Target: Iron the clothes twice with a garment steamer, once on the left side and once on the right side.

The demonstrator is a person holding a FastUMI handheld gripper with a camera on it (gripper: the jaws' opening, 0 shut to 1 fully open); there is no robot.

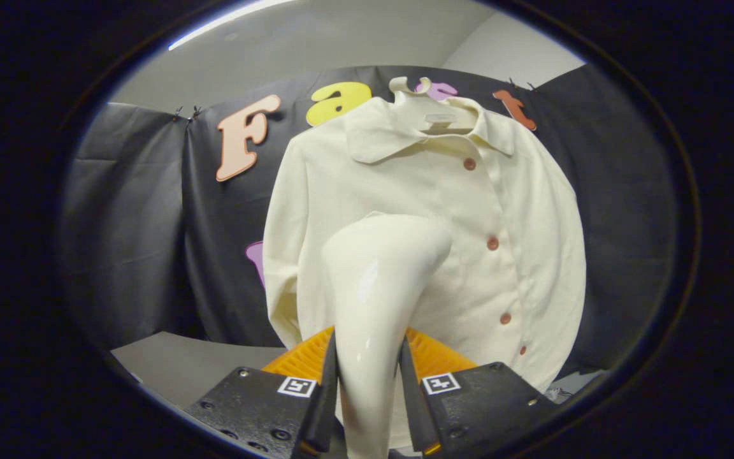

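Off to my left hangs the black cloth wall of the booth, creased and clipped along its top edge, with a pale floor running up to its foot. Above the cloth there is a plain light wall and a bright strip of lamp.

My gripper points forward and somewhat upward, so that I look up along the front of the garment. My left finger and my right finger stand close together and both press against the glossy cream handle of the garment steamer, which rises from between them. So I am pinching the steamer by its stem. From my fingers the stem goes straight up, then widens and bends toward the right into the head, which lies against the lower middle of the shirt, or just in front of it; I cannot tell whether it touches the cloth.

The cream shirt hangs upright on a pale hanger in front of the black cloth, straight ahead of my fingers and beyond the steamer. Its collar is folded down, and a row of reddish-brown buttons runs down the placket, just right of the steamer's head. The right sleeve hangs down along the shirt's far side, with more black cloth past it.
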